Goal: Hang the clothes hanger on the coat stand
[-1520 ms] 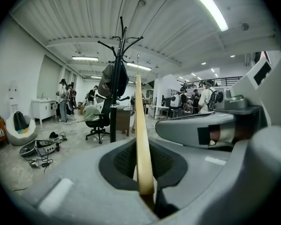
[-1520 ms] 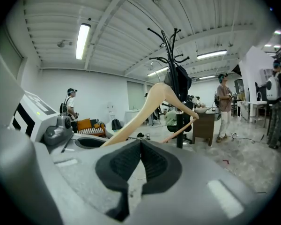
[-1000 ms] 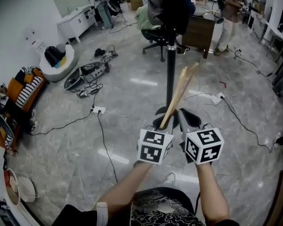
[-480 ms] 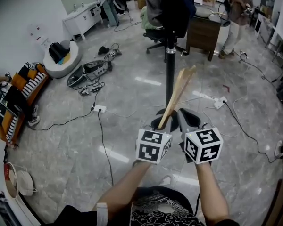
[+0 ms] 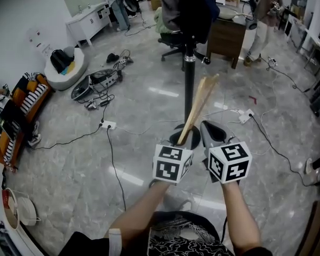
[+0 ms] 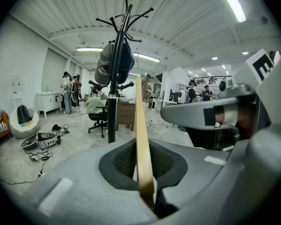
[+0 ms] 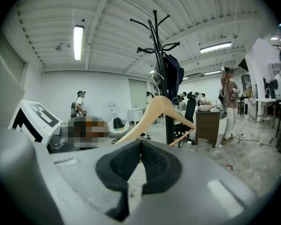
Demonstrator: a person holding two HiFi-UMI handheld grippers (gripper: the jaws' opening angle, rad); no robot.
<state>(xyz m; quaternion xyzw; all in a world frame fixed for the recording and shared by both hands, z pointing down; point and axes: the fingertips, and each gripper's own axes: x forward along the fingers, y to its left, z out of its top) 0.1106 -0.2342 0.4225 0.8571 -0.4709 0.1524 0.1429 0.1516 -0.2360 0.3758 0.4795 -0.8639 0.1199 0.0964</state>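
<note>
A pale wooden clothes hanger [image 5: 200, 103] rises slantwise from my left gripper [image 5: 184, 137], which is shut on its lower end. In the left gripper view the hanger [image 6: 141, 135] stands edge-on between the pads. The black coat stand [image 5: 189, 84] is just beyond, its pole close behind the hanger, with dark clothes [image 5: 189, 7] on its upper hooks. That view shows the stand [image 6: 111, 116] left of centre with a dark cap [image 6: 113, 64] on it. My right gripper [image 5: 210, 131] is beside the left one, shut and holding nothing. Its view has the hanger [image 7: 155, 112] ahead of the stand [image 7: 168, 125].
Cables and a power strip [image 5: 108, 125] trail over the grey floor at left, near a pile of gear [image 5: 98, 81] and a white beanbag [image 5: 64, 68]. Behind the stand are an office chair [image 5: 173, 41] and a wooden desk [image 5: 224, 36]. A person [image 5: 264, 20] stands back right.
Both grippers and the hanger have edged forward toward the coat stand. The left grip on the hanger is unchanged and the right jaws stay together.
</note>
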